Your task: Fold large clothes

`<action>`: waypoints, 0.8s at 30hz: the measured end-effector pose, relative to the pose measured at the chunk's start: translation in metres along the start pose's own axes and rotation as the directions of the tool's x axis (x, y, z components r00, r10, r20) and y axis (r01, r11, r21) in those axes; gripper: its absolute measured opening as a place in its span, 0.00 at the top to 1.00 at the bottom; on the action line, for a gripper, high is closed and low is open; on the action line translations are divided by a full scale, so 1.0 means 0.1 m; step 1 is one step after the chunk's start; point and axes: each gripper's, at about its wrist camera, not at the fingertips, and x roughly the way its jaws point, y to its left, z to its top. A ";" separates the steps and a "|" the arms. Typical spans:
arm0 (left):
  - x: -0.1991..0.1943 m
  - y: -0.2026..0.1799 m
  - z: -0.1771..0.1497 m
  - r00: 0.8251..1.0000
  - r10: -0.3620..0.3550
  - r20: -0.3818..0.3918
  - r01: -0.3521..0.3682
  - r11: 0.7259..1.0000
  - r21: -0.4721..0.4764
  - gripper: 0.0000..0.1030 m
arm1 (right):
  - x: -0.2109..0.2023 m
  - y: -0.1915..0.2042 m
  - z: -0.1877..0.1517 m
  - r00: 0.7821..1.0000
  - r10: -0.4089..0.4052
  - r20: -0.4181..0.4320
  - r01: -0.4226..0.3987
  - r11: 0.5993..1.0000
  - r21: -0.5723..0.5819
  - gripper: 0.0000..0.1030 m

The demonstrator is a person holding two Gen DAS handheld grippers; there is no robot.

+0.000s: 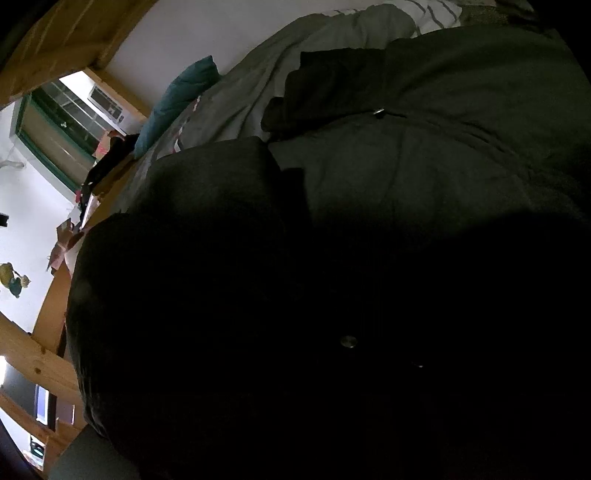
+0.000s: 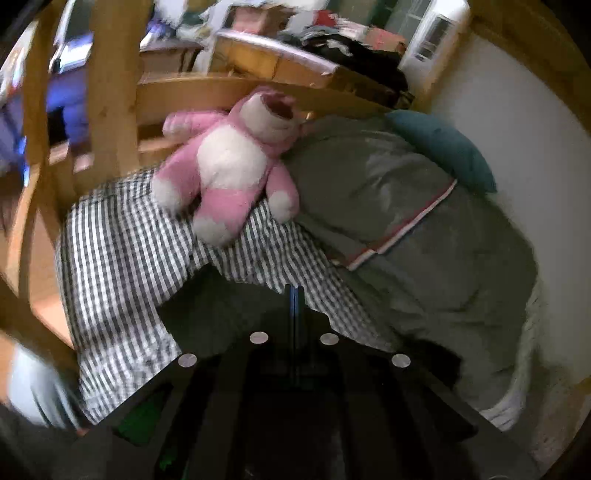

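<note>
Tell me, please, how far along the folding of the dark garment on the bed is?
Early to midway, as far as I can tell. Done: a dark flap seems turned over the dark garment. In hand: that cloth crowds the left view, its gripper hidden; the right gripper is shut, apparently empty. Left: the garment is still spread wide over the bed.

Left hand-held gripper hidden behind dark garment [image 1: 406, 166] filling lower left-wrist view. Right-wrist view motion-blurred: shelf clutter [image 2: 332, 33] unreadable, pale object [image 2: 29, 384] at left edge unidentifiable.
</note>
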 end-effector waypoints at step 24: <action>0.01 -0.05 0.04 1.000 0.003 0.001 -0.003 1.000 -0.001 0.85 | 1.73 1.42 -0.38 0.890 -0.417 -0.185 0.221 0.749 -0.625 0.40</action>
